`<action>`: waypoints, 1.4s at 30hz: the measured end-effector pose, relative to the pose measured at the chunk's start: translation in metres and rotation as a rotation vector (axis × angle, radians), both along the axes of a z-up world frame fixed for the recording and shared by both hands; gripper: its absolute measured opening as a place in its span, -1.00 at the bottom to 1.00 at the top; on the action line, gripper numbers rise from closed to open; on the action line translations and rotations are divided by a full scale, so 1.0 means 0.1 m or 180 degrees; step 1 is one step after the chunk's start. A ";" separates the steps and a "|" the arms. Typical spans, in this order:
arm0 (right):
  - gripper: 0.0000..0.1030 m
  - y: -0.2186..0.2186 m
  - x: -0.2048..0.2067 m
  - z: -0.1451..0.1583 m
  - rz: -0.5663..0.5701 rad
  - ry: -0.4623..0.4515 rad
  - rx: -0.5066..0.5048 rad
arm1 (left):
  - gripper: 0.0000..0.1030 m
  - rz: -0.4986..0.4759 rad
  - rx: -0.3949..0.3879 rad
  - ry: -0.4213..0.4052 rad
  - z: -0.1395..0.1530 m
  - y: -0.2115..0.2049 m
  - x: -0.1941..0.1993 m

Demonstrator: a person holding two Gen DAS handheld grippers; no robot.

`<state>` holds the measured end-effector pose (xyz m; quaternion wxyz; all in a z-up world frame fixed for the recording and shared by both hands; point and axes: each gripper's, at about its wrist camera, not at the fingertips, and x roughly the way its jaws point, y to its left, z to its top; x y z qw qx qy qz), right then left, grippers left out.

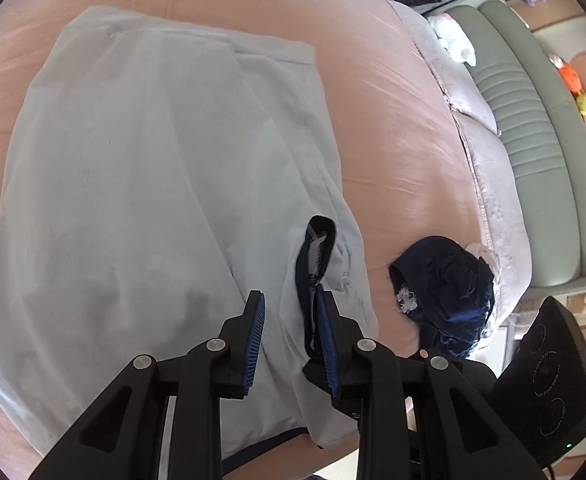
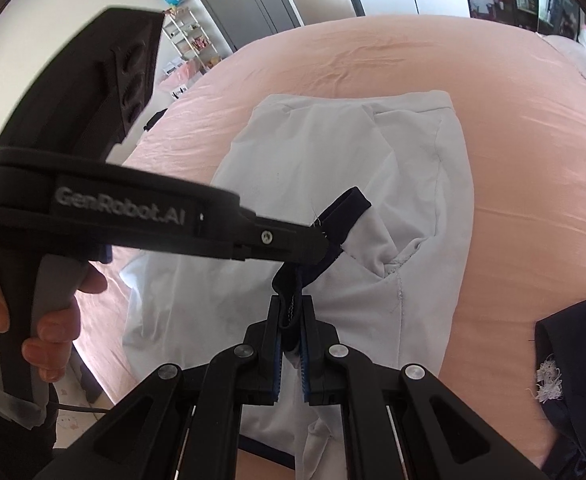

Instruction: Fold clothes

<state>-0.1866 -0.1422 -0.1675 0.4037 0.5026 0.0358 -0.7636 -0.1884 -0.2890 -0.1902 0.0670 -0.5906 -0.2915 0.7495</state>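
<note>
A white shirt (image 1: 133,180) (image 2: 333,152) lies partly folded on the pink bed sheet (image 1: 393,140) (image 2: 533,180). Its navy cuff band (image 1: 321,236) (image 2: 353,200) stands up as a loop from the sleeve. My right gripper (image 2: 291,306) is shut on the lower end of that band. My left gripper (image 1: 290,296) (image 2: 321,246) comes in from the left with its tip at the same band. Its blue pads stand a little apart; the band runs along the right pad, and white cloth shows in the gap.
A dark navy garment (image 1: 445,280) (image 2: 573,360) with a white frayed patch lies bunched to the right of the shirt. A grey-green padded headboard (image 1: 533,140) borders the bed. A hand (image 2: 49,340) holds the left tool near the bed's left edge.
</note>
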 end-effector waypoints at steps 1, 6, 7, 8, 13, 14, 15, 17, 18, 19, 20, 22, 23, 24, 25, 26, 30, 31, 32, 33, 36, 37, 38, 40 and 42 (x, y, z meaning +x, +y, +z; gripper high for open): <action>-0.90 0.02 -0.01 0.00 -0.0012 0.0001 -0.0007 | -0.53 0.0030 0.0063 -0.0008 -0.02 -0.02 0.00; -0.90 0.08 -0.02 0.00 -0.0050 -0.0009 0.0004 | -0.53 0.0098 0.0058 -0.0053 -0.02 -0.08 0.03; -0.90 0.08 -0.02 0.00 -0.0051 -0.0011 0.0003 | -0.53 0.0084 0.0097 -0.0058 -0.03 -0.06 0.02; -0.90 0.08 -0.01 0.00 -0.0046 -0.0017 0.0000 | -0.53 0.0069 0.0136 -0.0064 -0.05 -0.05 0.01; -0.89 0.06 0.03 0.01 -0.0020 0.0002 0.0016 | -0.52 -0.0109 0.0104 -0.0144 -0.11 0.10 -0.03; -0.88 0.06 0.03 0.01 -0.0019 0.0012 0.0015 | -0.52 -0.0163 0.0091 -0.0161 -0.13 0.14 -0.04; -0.86 0.06 0.03 0.02 -0.0018 0.0019 0.0012 | -0.52 -0.0207 0.0084 -0.0175 -0.15 0.18 -0.05; -0.83 0.06 0.03 0.02 -0.0022 0.0039 0.0042 | -0.53 -0.0175 0.0138 -0.0124 -0.18 0.19 -0.05; -0.83 0.06 0.03 0.01 -0.0020 0.0042 0.0061 | -0.53 -0.0153 0.0167 -0.0087 -0.20 0.19 -0.05; -0.83 0.08 0.03 0.00 -0.0014 0.0040 0.0077 | -0.53 -0.0137 0.0189 -0.0050 -0.21 0.19 -0.05; -0.83 0.09 0.02 -0.01 -0.0008 0.0037 0.0094 | -0.53 -0.0131 0.0208 -0.0016 -0.22 0.18 -0.04; -0.83 0.11 0.01 -0.04 0.0006 0.0027 0.0125 | -0.53 -0.0134 0.0156 0.0008 -0.23 0.17 -0.02; -0.83 0.14 0.00 -0.05 0.0005 0.0005 0.0133 | -0.54 -0.0127 0.0109 0.0018 -0.24 0.17 -0.01; -0.69 0.17 -0.01 -0.07 -0.0008 -0.0026 0.0135 | -0.54 -0.0112 0.0068 0.0011 -0.24 0.17 -0.01; -0.39 0.21 -0.02 -0.08 -0.0014 -0.0076 0.0129 | -0.54 -0.0118 0.0024 -0.0004 -0.25 0.17 -0.01; -0.20 0.25 -0.03 -0.09 -0.0019 -0.0133 0.0113 | -0.54 -0.0118 -0.0012 -0.0013 -0.26 0.16 -0.01; 0.31 0.47 -0.09 -0.04 -0.0138 -0.0303 -0.0032 | -0.54 -0.0126 -0.0057 -0.0068 -0.31 0.13 0.02; 0.31 0.54 -0.11 -0.02 -0.0180 -0.0342 -0.0078 | -0.54 -0.0150 -0.0096 -0.0077 -0.32 0.14 0.01; 0.32 0.61 -0.15 -0.02 -0.0253 -0.0362 -0.0069 | -0.54 -0.0172 -0.0133 -0.0087 -0.33 0.16 0.01; 0.33 0.67 -0.19 -0.03 -0.0353 -0.0364 -0.0014 | -0.54 -0.0188 -0.0158 -0.0096 -0.34 0.19 0.01; 0.36 0.87 -0.33 -0.08 -0.0653 -0.0371 0.0151 | -0.54 -0.0219 -0.0226 -0.0120 -0.35 0.23 0.02; 0.35 0.92 -0.38 -0.13 -0.0755 -0.0374 0.0260 | -0.54 -0.0222 -0.0248 -0.0130 -0.35 0.23 0.02; 0.36 0.95 -0.42 -0.21 -0.0859 -0.0379 0.0413 | -0.53 -0.0216 -0.0283 -0.0149 -0.36 0.23 0.03; 0.35 0.98 -0.48 -0.36 -0.0946 -0.0502 0.0499 | -0.53 -0.0186 -0.0365 -0.0199 -0.38 0.19 0.04; 0.35 0.95 -0.47 -0.48 -0.0897 -0.0641 0.0466 | -0.53 -0.0135 -0.0447 -0.0256 -0.42 0.13 0.05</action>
